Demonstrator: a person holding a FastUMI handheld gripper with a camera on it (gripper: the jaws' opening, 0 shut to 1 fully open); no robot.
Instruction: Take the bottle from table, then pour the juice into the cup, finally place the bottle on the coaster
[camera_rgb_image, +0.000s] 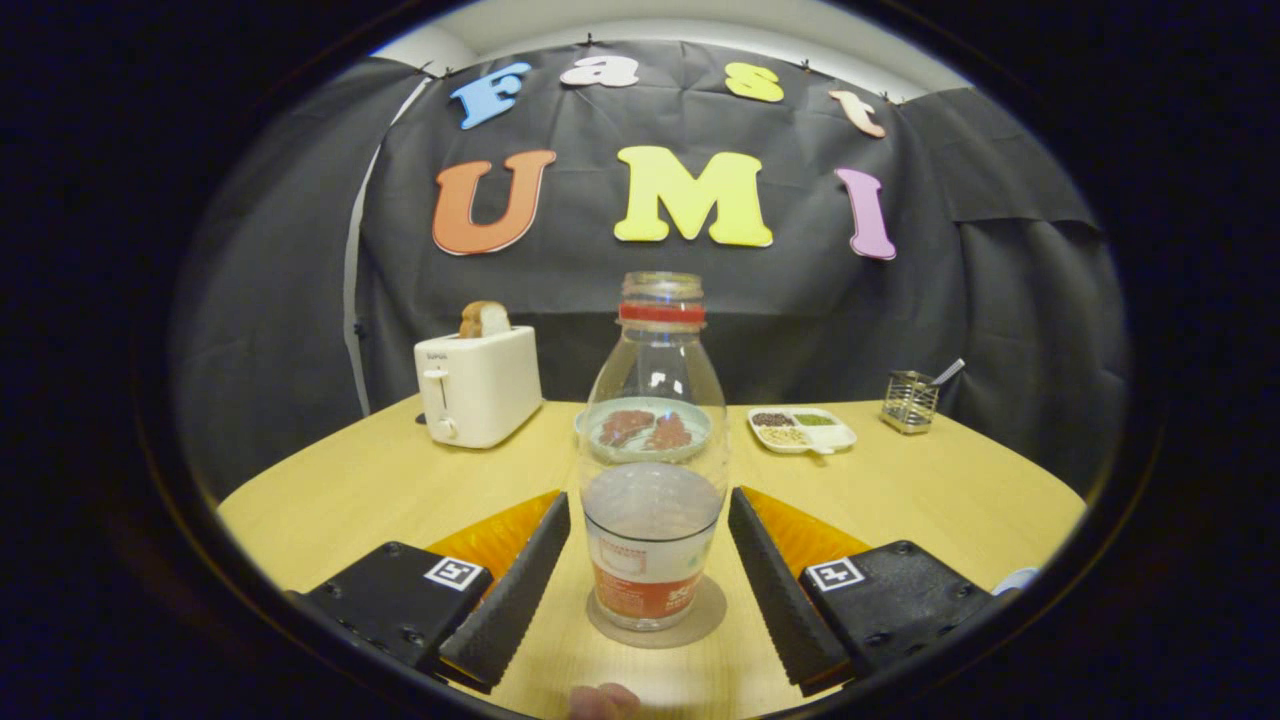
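Two black ridged fingers (520, 590) at lower centre, splayed apart on either side of the bottle (654, 450), neither pad touching the glass. Gripper (648, 585) spread wide, holding nothing, level with the table (340, 490) and aimed straight ahead. Bottle upright between the fingers on a round grey coaster (700, 615), uncapped, red ring at the neck, a little clear liquid low inside, label at the base. Fingertip (603, 702) of a person at the bottom edge, just below the coaster. Beyond the bottle, mid-frame: plate (600, 440) seen through the glass, white toaster (478, 386) with bread to the left, divided dish (802, 429) and wire holder (909, 401) to the right.
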